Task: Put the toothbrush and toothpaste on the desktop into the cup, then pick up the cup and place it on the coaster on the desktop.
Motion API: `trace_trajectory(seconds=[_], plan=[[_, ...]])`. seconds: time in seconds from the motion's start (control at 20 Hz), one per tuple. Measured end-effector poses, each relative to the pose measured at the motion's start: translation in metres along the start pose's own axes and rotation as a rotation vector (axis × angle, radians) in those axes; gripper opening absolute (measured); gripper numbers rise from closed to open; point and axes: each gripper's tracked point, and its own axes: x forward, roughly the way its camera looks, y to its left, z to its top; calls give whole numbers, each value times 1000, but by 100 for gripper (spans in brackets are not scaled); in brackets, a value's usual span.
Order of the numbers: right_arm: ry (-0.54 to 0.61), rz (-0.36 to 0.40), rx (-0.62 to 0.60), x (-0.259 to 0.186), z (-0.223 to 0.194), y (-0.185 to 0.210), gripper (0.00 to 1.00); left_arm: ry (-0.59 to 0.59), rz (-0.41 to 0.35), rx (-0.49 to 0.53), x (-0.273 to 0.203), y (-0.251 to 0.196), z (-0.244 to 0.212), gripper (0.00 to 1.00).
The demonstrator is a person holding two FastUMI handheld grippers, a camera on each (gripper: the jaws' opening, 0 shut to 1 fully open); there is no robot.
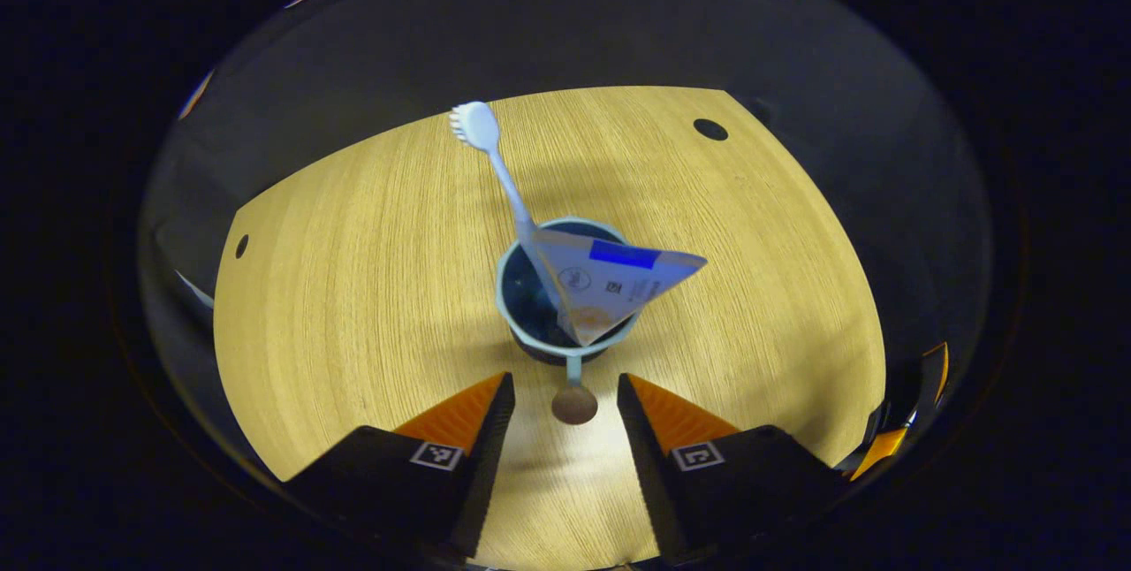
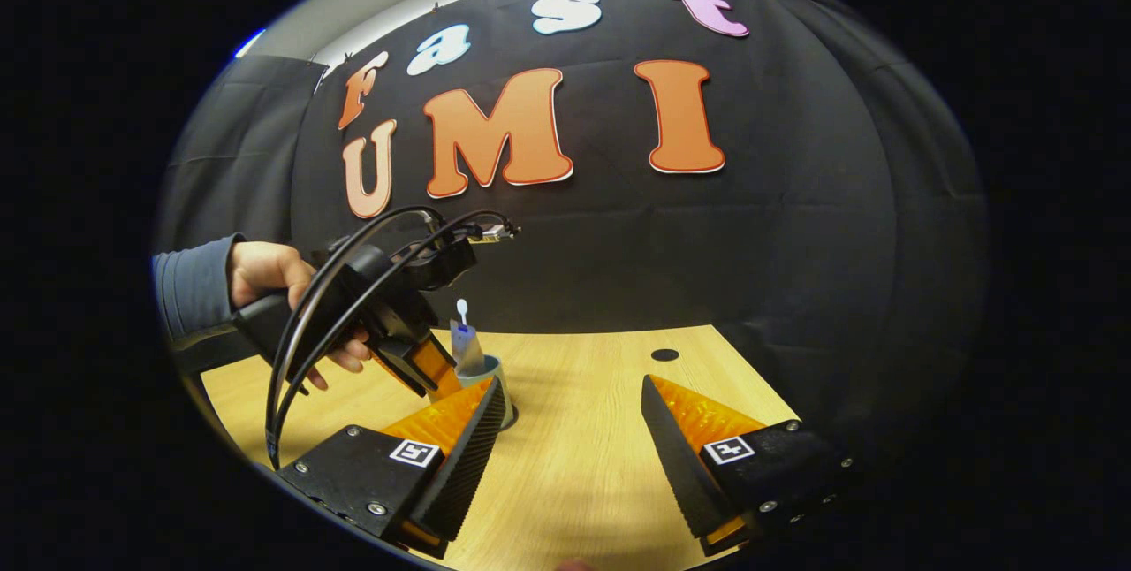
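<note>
In the left gripper view the left gripper (image 1: pixel 565 394) looks steeply down, its two wedge-shaped fingers (image 1: pixel 473 430) spread apart with nothing between them but bare wood and a small round brown knob (image 1: pixel 574 405) that sits at the end of a short pale stem sticking out from the foot of the cup (image 1: pixel 565 293). The cup is a round pale-rimmed vessel with a dark inside, standing upright near the middle of the bench (image 1: pixel 353 315), whose top is light wood with fine straight grain and two small dark round holes near its edges. The toothbrush (image 1: pixel 499 173), slim and whitish with a bristled oval head, leans up and out of the cup toward the left. Beside it the toothpaste (image 1: pixel 610 284), a flat-ended pale tube with a blue patch, also stands in the cup, its wide crimped end tilted to the right. In the right gripper view, at left, a hand (image 2: pixel 274 288) in a grey sleeve grips the left gripper (image 2: pixel 424 372) by its dark handle, looped black cables arching over it, its fingers pointed down just beside the cup (image 2: pixel 490 385). The toothbrush (image 2: pixel 461 313) and toothpaste (image 2: pixel 466 350) rise from the cup. The right gripper (image 2: pixel 574 421) hangs over the bench (image 2: pixel 583 465), its ridged fingers (image 2: pixel 473 447) held wide apart and empty.
</note>
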Motion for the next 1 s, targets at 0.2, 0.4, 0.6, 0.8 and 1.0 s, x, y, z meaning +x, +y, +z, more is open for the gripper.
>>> trace_trajectory(seconds=[0.2, 0.4, 0.6, 0.8, 1.0], plan=[[-28, -32, -36, 1, 19, 16, 93, -124, -35, -22, -41, 16, 8, 92], [-91, -41, -48, 1, 51, 50, 93, -308, -18, -61, -89, 47, 2, 95], [-130, -30, -99, -2, 73, 90, 93, -524, 76, -66, -137, 98, -2, 95], [-192, 18, -111, 0, 94, 140, 93, -728, 166, -57, -193, 144, -20, 95], [-217, 19, -164, -1, 97, 166, 93, -893, 227, -18, -237, 171, -34, 95]])
